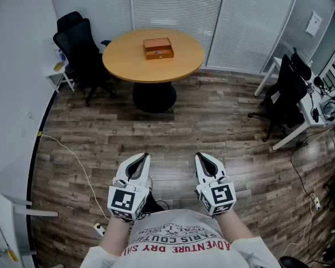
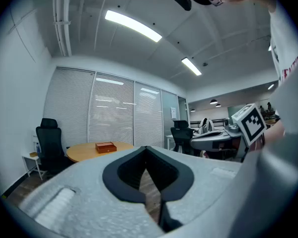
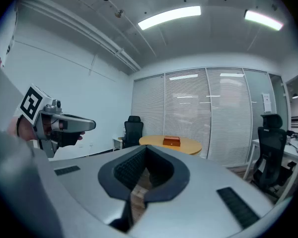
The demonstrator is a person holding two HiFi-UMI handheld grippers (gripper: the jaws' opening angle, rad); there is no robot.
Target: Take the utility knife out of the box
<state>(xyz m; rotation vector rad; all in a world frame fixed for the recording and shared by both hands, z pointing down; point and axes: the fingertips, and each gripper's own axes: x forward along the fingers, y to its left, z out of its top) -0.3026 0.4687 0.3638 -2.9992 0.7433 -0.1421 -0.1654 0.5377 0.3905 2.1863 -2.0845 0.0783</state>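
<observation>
Two grippers are held low in front of us, side by side above the dark wood-plank floor (image 1: pixel 223 121). The left gripper (image 1: pixel 140 156) and the right gripper (image 1: pixel 202 156) each have their jaws pressed together with nothing between them. Well ahead stands the round light-wood worktop (image 1: pixel 123 57) on its black pedestal (image 1: pixel 153 96). The small brown wooden box (image 1: pixel 158 48) rests near the middle of the worktop with its lid down. We cannot see the utility knife, as the closed box hides its inside. A black office chair (image 1: pixel 81 49) stands just left of the worktop.
</observation>
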